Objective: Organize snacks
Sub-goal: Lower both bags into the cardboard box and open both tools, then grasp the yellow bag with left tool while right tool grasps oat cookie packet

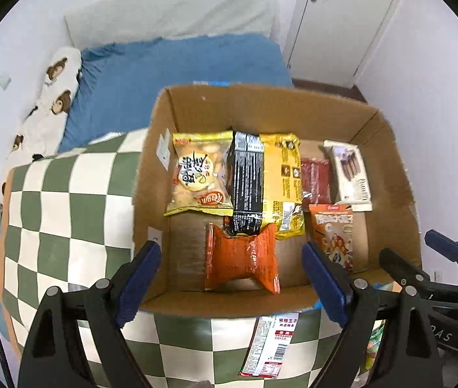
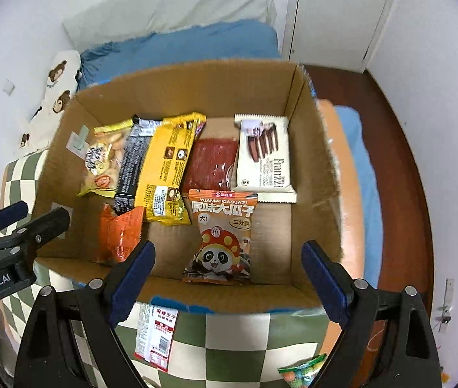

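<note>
An open cardboard box (image 1: 390, 174) (image 2: 319, 168) holds several snack packs: a yellow cracker bag (image 1: 196, 174), a black bar (image 1: 246, 184), a yellow pack (image 2: 170, 165), a red pack (image 2: 212, 161), a white wafer pack (image 2: 266, 155), an orange bag (image 1: 243, 258) (image 2: 119, 232) and a sunflower-seed pack (image 2: 222, 232) (image 1: 334, 236). My left gripper (image 1: 232, 278) is open and empty above the box's near edge. My right gripper (image 2: 227, 278) is open and empty just behind the seed pack. A white-and-red pack (image 1: 271, 346) (image 2: 156, 336) lies outside the box on the checkered cloth.
The box rests on a green-and-white checkered blanket (image 1: 51, 210) (image 2: 235, 339) over a bed with a blue sheet (image 1: 170, 68). A small colourful candy bag (image 2: 303, 370) lies at the blanket's near right. A white door (image 1: 342, 16) and walls stand behind.
</note>
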`<state>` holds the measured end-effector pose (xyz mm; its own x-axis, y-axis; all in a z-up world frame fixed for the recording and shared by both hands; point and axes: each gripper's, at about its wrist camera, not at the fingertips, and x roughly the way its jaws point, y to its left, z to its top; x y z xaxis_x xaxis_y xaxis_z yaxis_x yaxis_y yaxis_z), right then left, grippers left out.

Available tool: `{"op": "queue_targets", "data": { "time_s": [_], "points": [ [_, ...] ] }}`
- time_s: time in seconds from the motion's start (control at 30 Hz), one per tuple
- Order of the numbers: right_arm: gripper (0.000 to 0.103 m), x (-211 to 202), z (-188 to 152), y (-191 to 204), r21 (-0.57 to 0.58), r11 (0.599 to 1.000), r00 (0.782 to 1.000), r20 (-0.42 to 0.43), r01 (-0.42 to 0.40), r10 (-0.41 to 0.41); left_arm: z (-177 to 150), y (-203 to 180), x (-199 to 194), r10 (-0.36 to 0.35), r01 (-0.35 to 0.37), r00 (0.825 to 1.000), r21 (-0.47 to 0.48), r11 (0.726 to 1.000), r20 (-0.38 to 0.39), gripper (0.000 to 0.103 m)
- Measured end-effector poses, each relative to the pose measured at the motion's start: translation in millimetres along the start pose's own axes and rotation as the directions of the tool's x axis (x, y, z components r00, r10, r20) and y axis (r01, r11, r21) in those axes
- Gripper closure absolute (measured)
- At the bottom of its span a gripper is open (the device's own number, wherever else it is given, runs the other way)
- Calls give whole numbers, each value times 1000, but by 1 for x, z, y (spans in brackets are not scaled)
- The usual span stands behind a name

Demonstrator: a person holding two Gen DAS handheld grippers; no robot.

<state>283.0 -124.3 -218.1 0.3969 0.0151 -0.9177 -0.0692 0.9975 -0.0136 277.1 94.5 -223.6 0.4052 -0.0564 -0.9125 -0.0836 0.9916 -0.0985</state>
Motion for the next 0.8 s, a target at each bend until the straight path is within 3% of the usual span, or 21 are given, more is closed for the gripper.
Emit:
{"op": "queue_targets", "data": {
  "time_s": [0.37, 0.63, 0.8],
  "points": [
    [9, -78, -31, 1, 6, 1000, 987, 163, -19, 17, -30, -8, -71, 15, -20, 986, 29, 999, 166, 14],
    [9, -126, -56, 0, 26, 999, 969, 247, -34, 26, -47, -11, -103, -14, 9, 980, 24, 1000, 200, 14],
    [6, -135, -75, -4, 56, 995, 970, 236, -80, 65, -75, -16, -107, -18, 7, 983, 57, 998, 184, 14]
  ]
}}
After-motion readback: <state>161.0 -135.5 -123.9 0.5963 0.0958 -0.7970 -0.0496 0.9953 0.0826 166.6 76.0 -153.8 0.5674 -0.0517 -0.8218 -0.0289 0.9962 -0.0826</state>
